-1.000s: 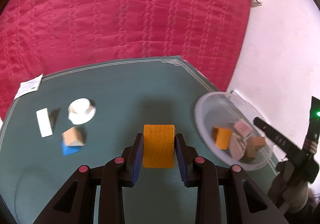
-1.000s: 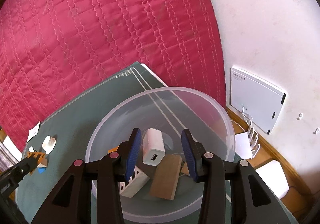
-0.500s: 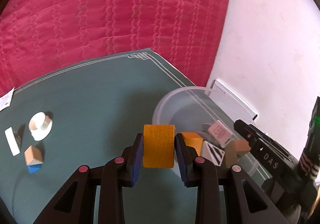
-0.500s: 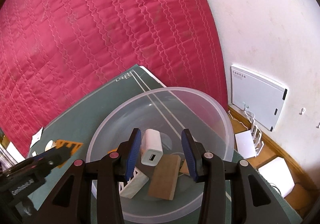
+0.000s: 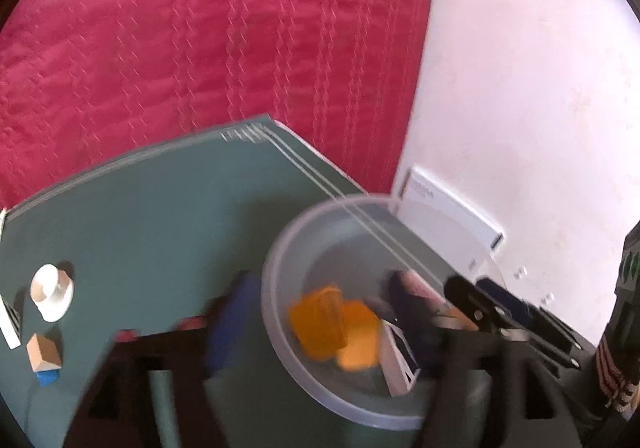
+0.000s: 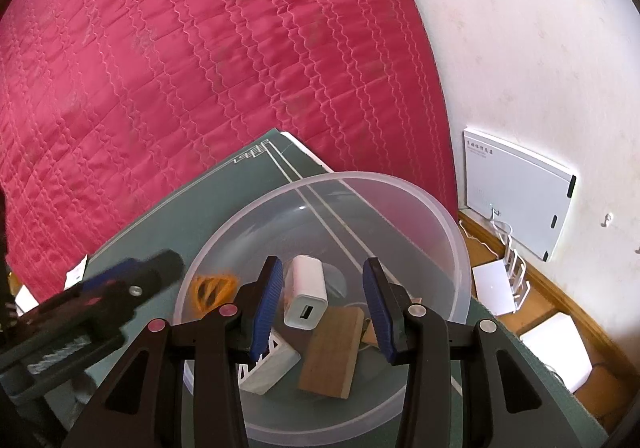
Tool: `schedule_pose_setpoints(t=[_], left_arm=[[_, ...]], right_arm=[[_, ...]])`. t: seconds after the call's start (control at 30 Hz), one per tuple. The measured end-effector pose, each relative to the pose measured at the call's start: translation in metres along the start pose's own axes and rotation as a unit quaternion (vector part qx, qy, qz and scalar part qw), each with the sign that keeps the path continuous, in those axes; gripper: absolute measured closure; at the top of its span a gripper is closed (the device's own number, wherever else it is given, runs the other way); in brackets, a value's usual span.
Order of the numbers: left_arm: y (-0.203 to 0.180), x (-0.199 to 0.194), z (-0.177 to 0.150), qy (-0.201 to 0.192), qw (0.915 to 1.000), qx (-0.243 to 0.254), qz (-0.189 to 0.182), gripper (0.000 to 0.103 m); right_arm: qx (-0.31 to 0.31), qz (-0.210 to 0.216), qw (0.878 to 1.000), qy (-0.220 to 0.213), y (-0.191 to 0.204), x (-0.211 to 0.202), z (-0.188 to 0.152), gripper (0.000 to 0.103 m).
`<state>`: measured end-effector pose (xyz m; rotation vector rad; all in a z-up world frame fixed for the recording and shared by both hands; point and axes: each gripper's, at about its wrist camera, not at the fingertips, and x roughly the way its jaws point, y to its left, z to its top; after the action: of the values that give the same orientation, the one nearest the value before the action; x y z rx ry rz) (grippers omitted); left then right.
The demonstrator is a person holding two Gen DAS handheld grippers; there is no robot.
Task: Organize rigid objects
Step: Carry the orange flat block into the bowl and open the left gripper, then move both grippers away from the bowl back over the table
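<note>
A clear plastic bowl [image 5: 280,344] [image 6: 448,244] sits on the green mat. My left gripper [image 5: 320,324] is open, its blurred jaws spread wide at the bowl's rim; it also shows in the right wrist view [image 6: 136,288]. An orange block [image 5: 318,322] [image 6: 212,288] is loose inside the bowl, by another orange block [image 5: 360,340]. My right gripper [image 6: 326,308] is open above the bowl, over a white charger [image 6: 306,296], a wooden block [image 6: 330,352] and a white patterned block [image 6: 268,368]; it shows at the right in the left wrist view [image 5: 512,312].
On the mat [image 5: 160,216] at the left lie a white cap [image 5: 52,292], a wood-and-blue block [image 5: 43,358] and a white strip [image 5: 8,328]. A red quilt [image 6: 200,68] lies behind. A white panel [image 6: 516,192] leans on the wall.
My left gripper has swung right to the bowl and opened, letting go of the orange block, which is now in the bowl. The right gripper has stayed over the bowl.
</note>
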<state>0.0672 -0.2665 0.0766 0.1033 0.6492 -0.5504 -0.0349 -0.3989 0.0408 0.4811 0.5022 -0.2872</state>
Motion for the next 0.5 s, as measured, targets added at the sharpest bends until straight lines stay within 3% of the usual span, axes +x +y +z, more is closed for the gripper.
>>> schedule_pose_setpoints(t=[0.5], left_arm=[[0.035,-0.016,-0.015,0.001,0.9975,-0.024,0.066,0.019]], right_arm=[[-0.003,0.000,1.000,0.002,0.001,0.002,-0.003,0.060]])
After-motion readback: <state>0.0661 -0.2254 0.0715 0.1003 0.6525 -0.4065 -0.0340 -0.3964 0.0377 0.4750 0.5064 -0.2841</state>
